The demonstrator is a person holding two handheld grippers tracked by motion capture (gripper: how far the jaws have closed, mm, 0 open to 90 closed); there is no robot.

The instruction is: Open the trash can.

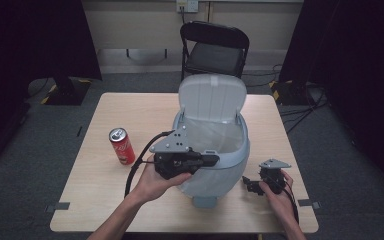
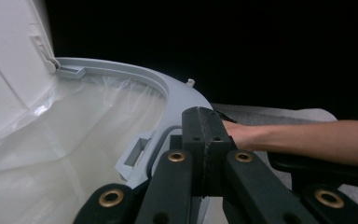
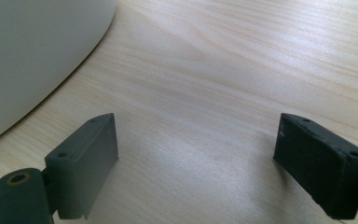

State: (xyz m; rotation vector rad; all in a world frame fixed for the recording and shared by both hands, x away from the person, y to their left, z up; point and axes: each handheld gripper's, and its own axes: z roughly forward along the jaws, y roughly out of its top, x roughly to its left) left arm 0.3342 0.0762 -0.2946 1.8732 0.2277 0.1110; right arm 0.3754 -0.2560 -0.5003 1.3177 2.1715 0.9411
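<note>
A grey pedal bin (image 1: 230,155) stands mid-table with its lid (image 1: 211,97) raised and a white liner bag (image 1: 212,135) inside. My left gripper (image 1: 211,159) reaches over the bin's front rim (image 2: 172,93), jaws shut together with nothing visible between them (image 2: 205,122). The liner (image 2: 60,154) lies to their left. My right gripper (image 1: 248,183) rests low over the table to the right of the bin, open, with only bare wood between its fingers (image 3: 196,135). The bin's wall (image 3: 32,51) curves past its left jaw. A red soda can (image 1: 122,146) stands upright left of the bin.
The wooden table (image 1: 110,180) has open room at the front left and behind the can. The bin's foot pedal (image 1: 205,201) juts toward the front edge. A black folding chair (image 1: 215,50) stands beyond the far edge. Cables lie on the floor at right.
</note>
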